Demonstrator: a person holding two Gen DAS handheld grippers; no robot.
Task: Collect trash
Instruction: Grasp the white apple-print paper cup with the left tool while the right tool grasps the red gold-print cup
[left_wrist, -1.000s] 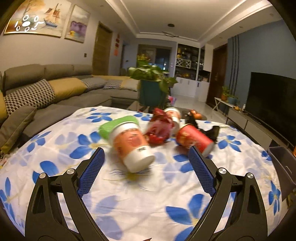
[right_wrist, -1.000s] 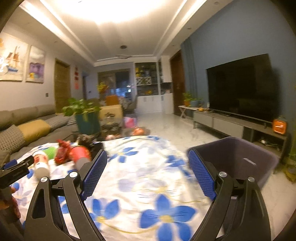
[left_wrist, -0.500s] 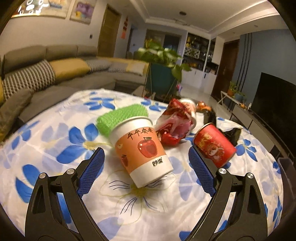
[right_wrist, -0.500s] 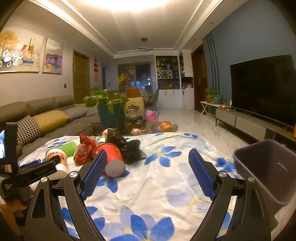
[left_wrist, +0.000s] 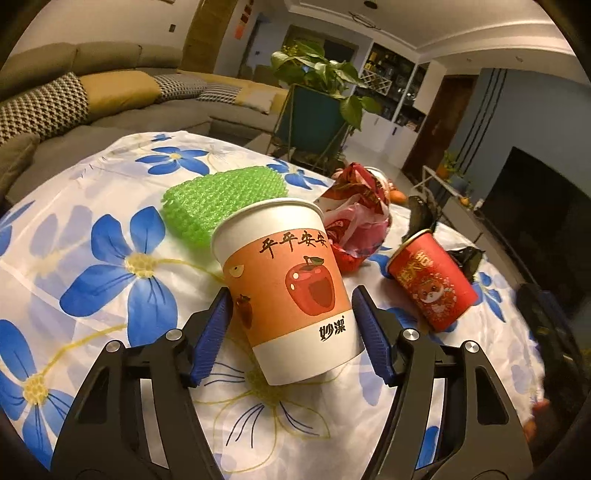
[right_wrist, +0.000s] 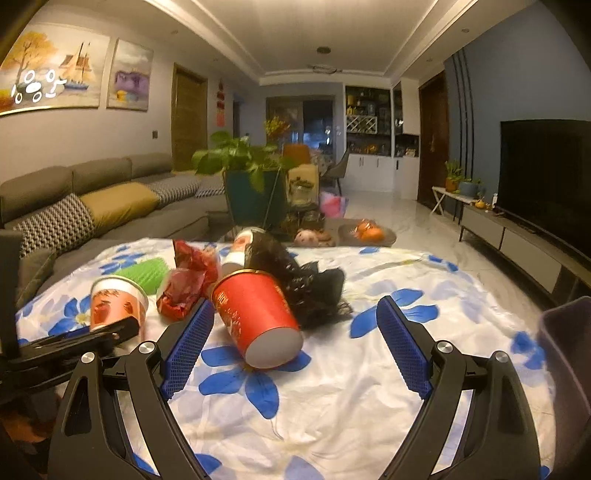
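Left wrist: left tongs (left_wrist: 291, 336) narrowed since a second ago, now flanking apple-print paper cup (left_wrist: 286, 284) lying on tabletop (left_wrist: 110, 280), not yet clamped. Right tongs (right_wrist: 295, 349) spread, nearing red cup (right_wrist: 258, 314).

Matt paper cup (left_wrist: 284, 284) lies on wrinkled cloth tablecloth (left_wrist: 110, 314).

Dim warm indoor light, ceiling glow overhead, fisheye bending and dark vignette at edges, slight motion blur

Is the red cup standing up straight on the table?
No, the red cup lies tipped on its side on the flowered tablecloth, its white bottom facing the camera.
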